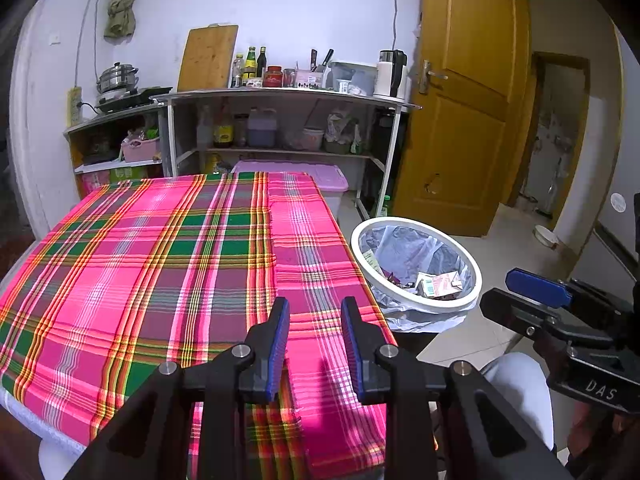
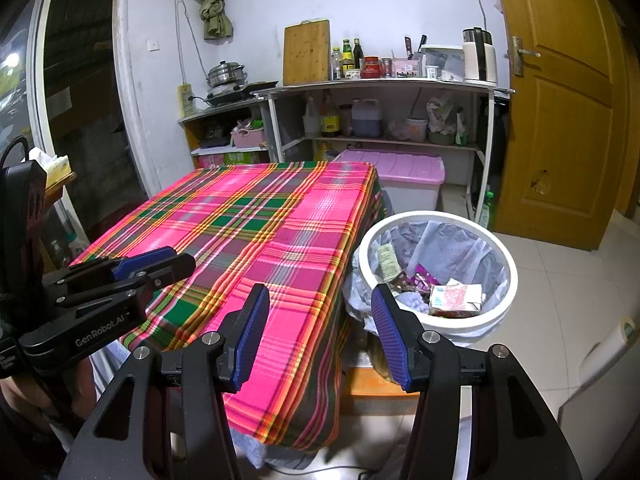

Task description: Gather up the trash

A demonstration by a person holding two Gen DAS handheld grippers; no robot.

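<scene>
Both sets of jaws stand released, nothing between them: the left gripper (image 1: 315,320) over the plaid-covered counter (image 1: 160,264), the right gripper (image 2: 316,312) at its corner. One white bin (image 2: 436,268) beside the counter holds several wrappers (image 2: 452,296). Gripper bodies read "GenRobot.AI" and "DAS".

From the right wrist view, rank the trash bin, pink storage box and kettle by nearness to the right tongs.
1. Trash bin, on the floor, just right of the right tongs.
2. Pink storage box, behind the table.
3. Kettle, on the far shelf.
</scene>
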